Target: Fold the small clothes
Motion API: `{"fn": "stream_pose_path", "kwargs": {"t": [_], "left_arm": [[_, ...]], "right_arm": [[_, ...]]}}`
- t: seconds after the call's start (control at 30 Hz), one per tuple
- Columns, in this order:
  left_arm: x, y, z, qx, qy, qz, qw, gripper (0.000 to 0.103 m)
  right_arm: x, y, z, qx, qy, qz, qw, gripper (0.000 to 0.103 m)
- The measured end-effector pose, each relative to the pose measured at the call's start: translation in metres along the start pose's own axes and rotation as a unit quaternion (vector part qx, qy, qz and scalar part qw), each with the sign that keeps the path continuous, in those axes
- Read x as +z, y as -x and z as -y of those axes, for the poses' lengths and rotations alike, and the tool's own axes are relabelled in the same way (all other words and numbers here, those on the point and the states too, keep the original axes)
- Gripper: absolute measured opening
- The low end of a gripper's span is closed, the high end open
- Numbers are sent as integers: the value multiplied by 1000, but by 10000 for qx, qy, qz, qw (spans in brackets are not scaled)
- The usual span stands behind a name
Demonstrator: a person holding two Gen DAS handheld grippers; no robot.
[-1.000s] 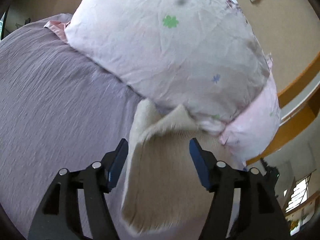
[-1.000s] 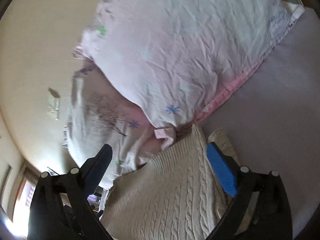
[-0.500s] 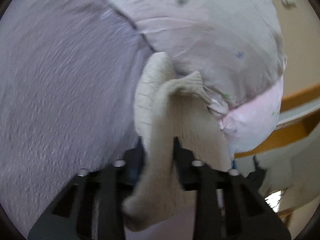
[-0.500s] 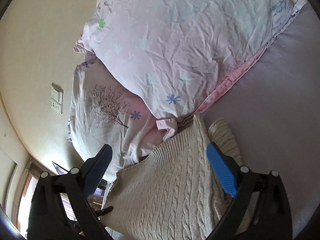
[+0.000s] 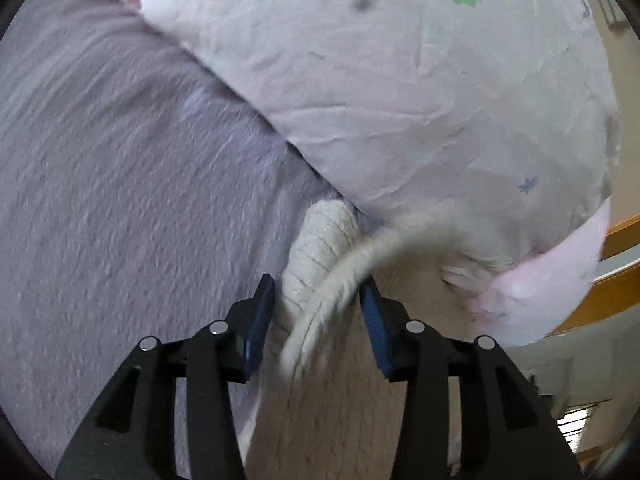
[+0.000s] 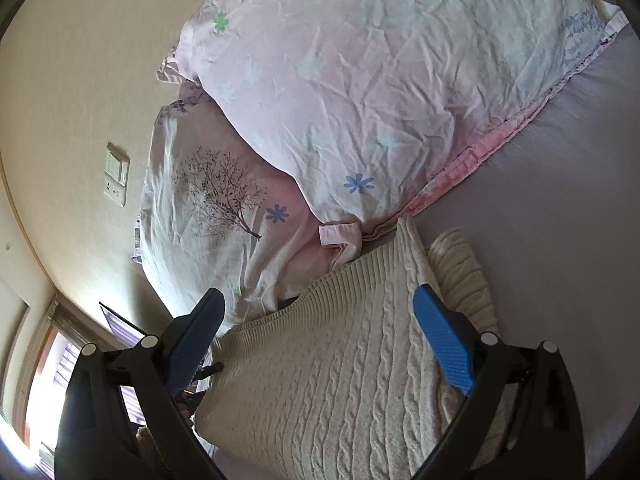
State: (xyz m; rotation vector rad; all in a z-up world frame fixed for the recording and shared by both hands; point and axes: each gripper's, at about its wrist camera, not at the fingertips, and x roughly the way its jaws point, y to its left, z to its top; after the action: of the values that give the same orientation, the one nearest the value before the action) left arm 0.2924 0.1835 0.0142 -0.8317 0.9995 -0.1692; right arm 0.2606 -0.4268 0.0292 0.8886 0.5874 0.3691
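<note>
Garment: I am working a cream cable-knit sweater [image 6: 352, 380], small, lying on the bed [image 5: 120, 184] with its upper part against the pillows.
Location: in the right wrist view the knit spreads flat between and below my right fingers; one rolled sleeve or cuff [image 6: 460, 272] lies just beside the body panel, toward the lilac bedsheet.
Left gripper [image 5: 316, 320]: fingers partly closed, with a raised edge of the sweater [image 5: 320, 304] passing between them. The edge is motion-blurred, and I see gaps beside both pads, so I cannot tell whether it is pinched or loose.
Right gripper [image 6: 320, 332]: fingers spread wide, hovering over the cable panel, holding nothing.
Surroundings: a pink floral pillow [image 6: 380, 80] sits on a second pillow with a tree print [image 6: 216, 200]; the sweater's top edge touches or tucks under them.
Handling, weight: I judge the knit light but bulky, thick enough to fill the fingers in a single layer.
Handling, stiffness: soft and limp; it will drape and sag from any one hold, so a fold needs two holds or a drag across the sheet.
Handling, surface: the ribbed texture should grip the pads well; I expect little slipping but some stretch.
Where to grip: I would take the ribbed hem or a shoulder seam, where the fabric is doubled, rather than mid-panel.
Risk: pulling may drag the pillow corner along with the top edge.
</note>
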Motion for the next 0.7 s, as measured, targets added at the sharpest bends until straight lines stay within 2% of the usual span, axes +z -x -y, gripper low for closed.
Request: {"fn": "stream_pose_path", "kwargs": {"t": [0.2,0.3,0.33,0.37,0.47,0.5,0.53,0.63,0.7], "left_arm": [[-29,17,-8,-168,-274,-293,9991,40],[-46,19,-11,-356,-240,-532,9977,30],[-50,17,-15,-442,-134,-609,9971,22],[-51,14,-20,-582,38,-668,9961,21],[-52,10,-28,-1384,668,-577,9864,17],[-53,14,-29,-1861,928,-500,9769,17],[-55,16,-24,-2103,987,-451,9716,16],[-64,28,20,-2741,709,-327,9585,16],[-74,24,66,-3141,414,-424,9476,16]], "right_arm": [[0,-5,-2,21,56,-104,9999,97],[0,-5,-3,4,67,-81,9999,97],[0,-5,-3,10,50,-82,10000,97],[0,-5,-3,11,32,-75,10000,97],[0,-3,-2,11,1,-31,10000,97],[1,-1,-2,29,-12,7,10000,97],[2,1,-2,62,-30,57,10000,97],[6,10,-1,194,-95,202,9996,97],[9,18,-1,258,-129,308,9991,97]]}}
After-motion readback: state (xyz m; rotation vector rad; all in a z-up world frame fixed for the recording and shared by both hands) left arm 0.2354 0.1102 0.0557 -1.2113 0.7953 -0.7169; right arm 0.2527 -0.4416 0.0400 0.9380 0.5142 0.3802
